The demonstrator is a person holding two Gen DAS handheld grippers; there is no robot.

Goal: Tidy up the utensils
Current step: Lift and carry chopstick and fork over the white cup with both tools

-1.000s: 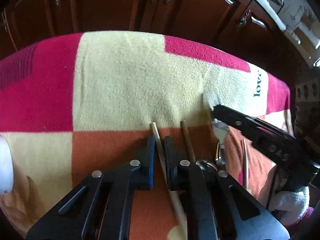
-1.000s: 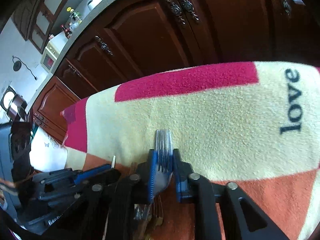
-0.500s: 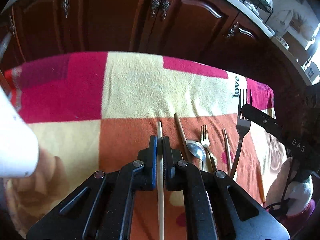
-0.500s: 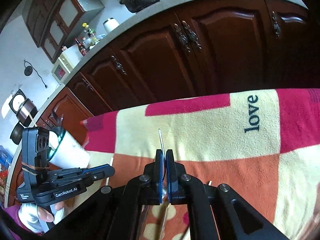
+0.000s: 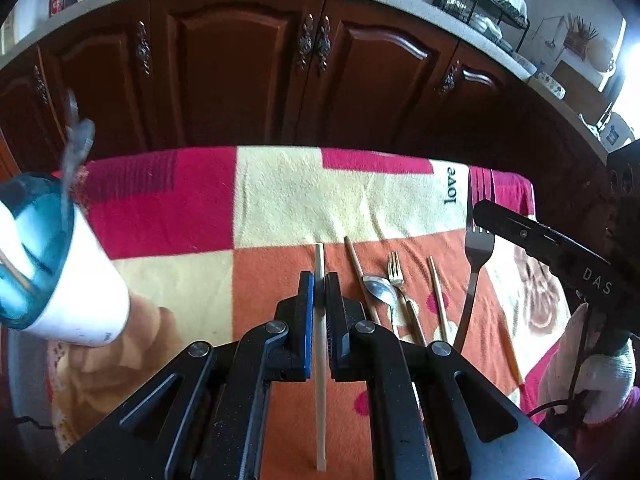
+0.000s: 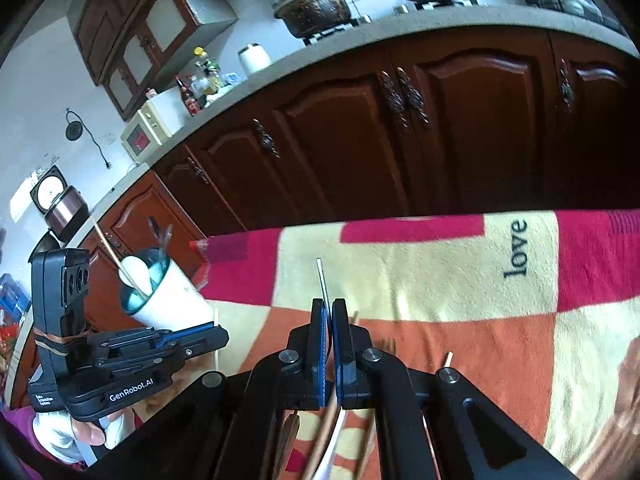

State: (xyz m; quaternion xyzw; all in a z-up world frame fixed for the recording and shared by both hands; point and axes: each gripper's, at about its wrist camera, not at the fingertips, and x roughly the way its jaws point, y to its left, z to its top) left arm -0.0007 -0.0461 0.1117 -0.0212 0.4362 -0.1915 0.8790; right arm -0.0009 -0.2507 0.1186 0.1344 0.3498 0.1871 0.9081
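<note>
My left gripper (image 5: 318,282) is shut on a pale chopstick (image 5: 320,380), held above the blanket. My right gripper (image 6: 329,308) is shut on a silver fork (image 5: 478,240), which appears edge-on in the right wrist view and is also lifted; this gripper (image 5: 480,210) enters the left wrist view from the right. On the orange patch lie a brown chopstick (image 5: 356,268), a spoon (image 5: 380,290), a gold fork (image 5: 395,274) and another chopstick (image 5: 438,300). A white cup (image 5: 80,300) with a blue inside stands at the left, with utensils in it.
The checked blanket (image 5: 340,200) covers the table, and its far edge runs along dark wooden cabinets (image 5: 240,80). In the right wrist view, the left gripper (image 6: 214,334) is just in front of the cup (image 6: 176,300). A gloved hand (image 5: 604,376) holds the right gripper.
Both grippers have risen from the blanket, one carrying the chopstick and the other the fork. The fork has turned edge-on in the right wrist view. The cup has come into view at the left.
</note>
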